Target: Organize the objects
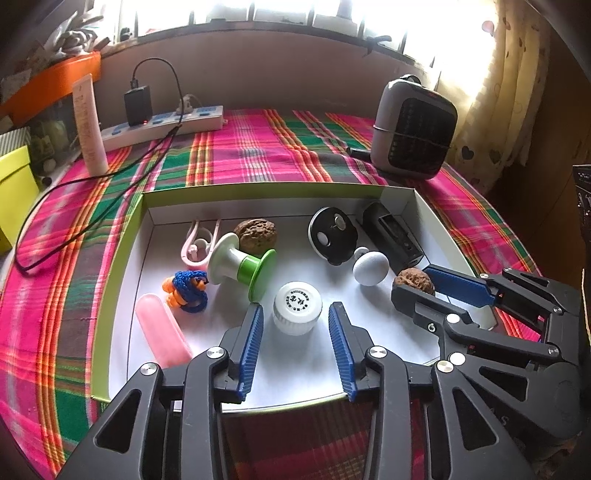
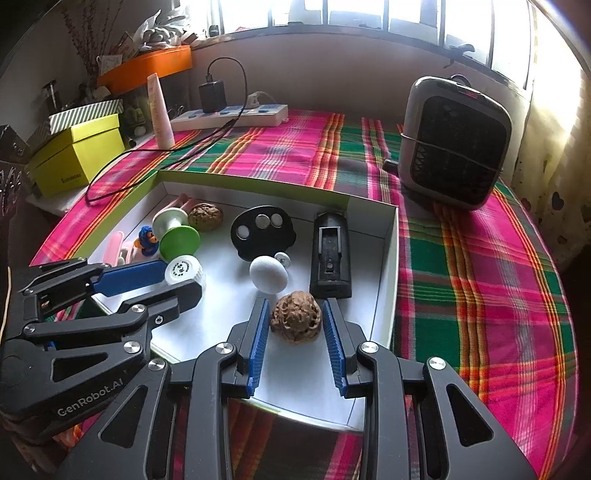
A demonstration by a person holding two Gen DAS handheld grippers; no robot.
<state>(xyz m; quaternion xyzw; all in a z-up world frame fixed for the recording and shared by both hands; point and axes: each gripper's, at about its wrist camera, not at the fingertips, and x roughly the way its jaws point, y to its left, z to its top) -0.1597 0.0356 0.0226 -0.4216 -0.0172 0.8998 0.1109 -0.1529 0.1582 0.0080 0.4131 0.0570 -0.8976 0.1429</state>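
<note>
Straddling wrinkled brown walnut (image 2: 295,322), right gripper (image 2: 295,326) open; left gripper (image 1: 295,332) open around white ribbed cap (image 1: 297,307).

Backlit by blown-out window (image 1: 295,11); interior dim, colours saturated; heavy fisheye bending, dark vignetted corners
</note>
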